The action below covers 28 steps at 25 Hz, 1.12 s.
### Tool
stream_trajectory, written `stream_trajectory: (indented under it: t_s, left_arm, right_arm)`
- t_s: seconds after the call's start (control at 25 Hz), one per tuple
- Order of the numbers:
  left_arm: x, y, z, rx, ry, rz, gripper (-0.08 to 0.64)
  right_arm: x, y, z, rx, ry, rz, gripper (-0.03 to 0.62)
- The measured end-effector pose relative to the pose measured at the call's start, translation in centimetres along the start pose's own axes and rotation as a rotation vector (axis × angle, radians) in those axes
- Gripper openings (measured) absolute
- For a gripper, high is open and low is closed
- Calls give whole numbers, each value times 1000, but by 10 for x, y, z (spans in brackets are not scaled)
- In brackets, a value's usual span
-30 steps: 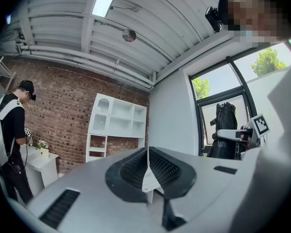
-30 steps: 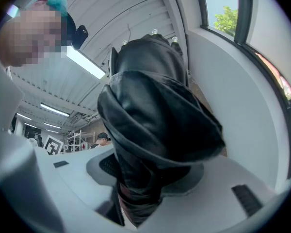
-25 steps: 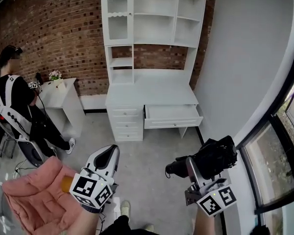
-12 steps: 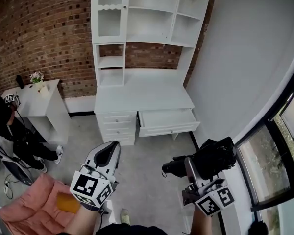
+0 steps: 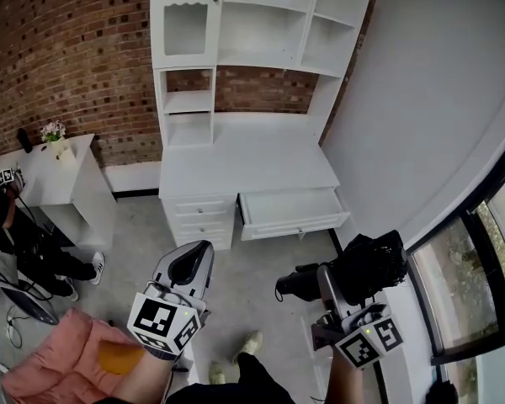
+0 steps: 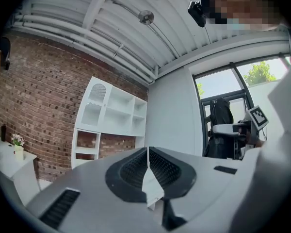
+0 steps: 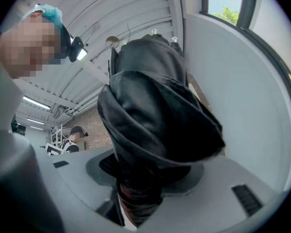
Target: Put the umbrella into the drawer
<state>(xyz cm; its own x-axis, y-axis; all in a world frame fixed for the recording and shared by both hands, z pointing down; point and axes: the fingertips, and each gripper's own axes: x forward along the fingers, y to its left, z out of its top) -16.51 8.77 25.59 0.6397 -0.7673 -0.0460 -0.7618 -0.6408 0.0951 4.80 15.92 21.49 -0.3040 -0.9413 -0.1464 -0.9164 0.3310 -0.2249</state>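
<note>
A folded black umbrella (image 5: pixel 366 263) lies across my right gripper (image 5: pixel 326 283), whose jaws are shut on it; its handle end (image 5: pixel 293 284) pokes left. In the right gripper view the umbrella (image 7: pixel 155 115) fills the space between the jaws of the right gripper (image 7: pixel 148 181). My left gripper (image 5: pixel 200 251) is shut and holds nothing; its pads meet in the left gripper view (image 6: pixel 148 154). Ahead stands the white desk (image 5: pixel 244 162) with its wide drawer (image 5: pixel 290 209) pulled open. Both grippers hang over the floor, short of the desk.
A white hutch (image 5: pixel 252 32) tops the desk, and a stack of small closed drawers (image 5: pixel 198 217) is left of the open one. A white side table (image 5: pixel 55 179) with a flower pot (image 5: pixel 53 133), a seated person (image 5: pixel 8 234) and a pink chair (image 5: pixel 50 373) are at left. Grey wall and window (image 5: pixel 480 259) at right.
Both grippers have moved toward the desk, which now looks nearer and more centred. The person and pink chair have slid toward the left edge. The grip on the umbrella is unchanged.
</note>
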Motion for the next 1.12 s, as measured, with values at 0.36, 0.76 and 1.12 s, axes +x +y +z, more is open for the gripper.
stream_trajectory:
  t_s: [0.36, 0.76, 1.12]
  left_arm:
    - [72, 27, -13, 32, 6, 48, 17]
    - [162, 43, -10, 30, 20, 106, 17]
    - [230, 46, -18, 53, 35, 130, 17]
  right_arm:
    - [75, -62, -17, 34, -1, 68, 202]
    - [150, -143, -22, 41, 14, 158, 202]
    - [187, -205, -38, 96, 46, 150, 202]
